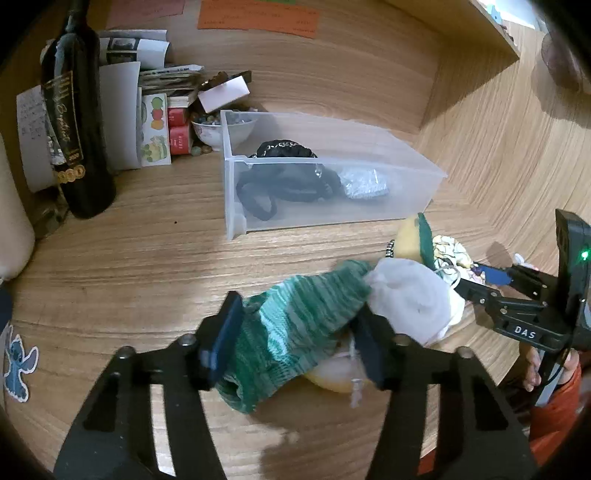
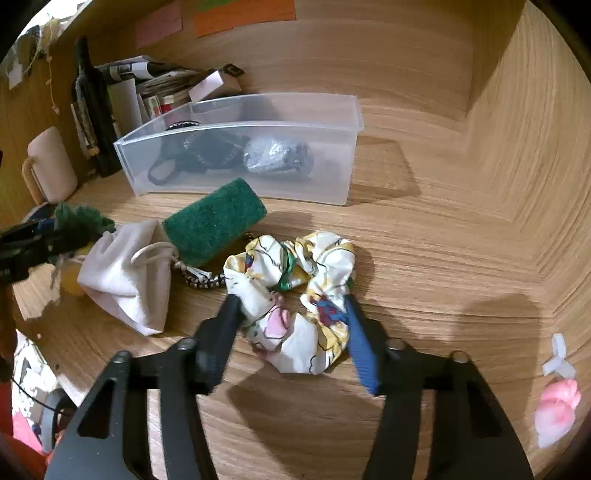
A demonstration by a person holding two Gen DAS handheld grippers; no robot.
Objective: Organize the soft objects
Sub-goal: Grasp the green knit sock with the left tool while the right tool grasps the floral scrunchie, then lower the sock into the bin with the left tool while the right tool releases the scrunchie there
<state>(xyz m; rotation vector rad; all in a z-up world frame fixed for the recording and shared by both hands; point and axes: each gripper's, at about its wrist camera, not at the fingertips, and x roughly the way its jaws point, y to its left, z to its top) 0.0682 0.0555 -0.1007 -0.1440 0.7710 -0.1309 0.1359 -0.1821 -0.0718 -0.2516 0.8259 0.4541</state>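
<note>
Green knit sock (image 1: 295,321) sits between my left gripper's (image 1: 295,332) fingers, beside the white pouch (image 1: 406,295).
My right gripper (image 2: 291,325) brackets the printed scrunchie (image 2: 295,295) on the wooden desk (image 2: 424,240), before the clear bin (image 2: 240,158); both jaws half-open, touching fabric.

Beneath the green striped knitted sock (image 1: 295,325) between the left gripper's (image 1: 295,339) fingers, a pale yellow soft object (image 1: 332,376) shows only as a sliver; its shape cannot be told. Ahead of that tool, the translucent plastic bin (image 1: 369,147) blurs the black fabric bundle (image 1: 288,177) and the crinkled silver item (image 1: 364,182) inside it, and the bin's far wall covers part of a small white bowl of pebbles (image 1: 210,129). To the right gripper's (image 2: 291,332) side, a pink soft object (image 2: 556,410) is smeared and cut by the lens edge. Past its fingers, the green-topped sponge (image 2: 214,218) and white drawstring pouch (image 2: 125,273) cover most of a black-and-white beaded cord (image 2: 203,278). Writing on the orange paper notes (image 2: 243,14) on the back wall is too small to read.
</note>
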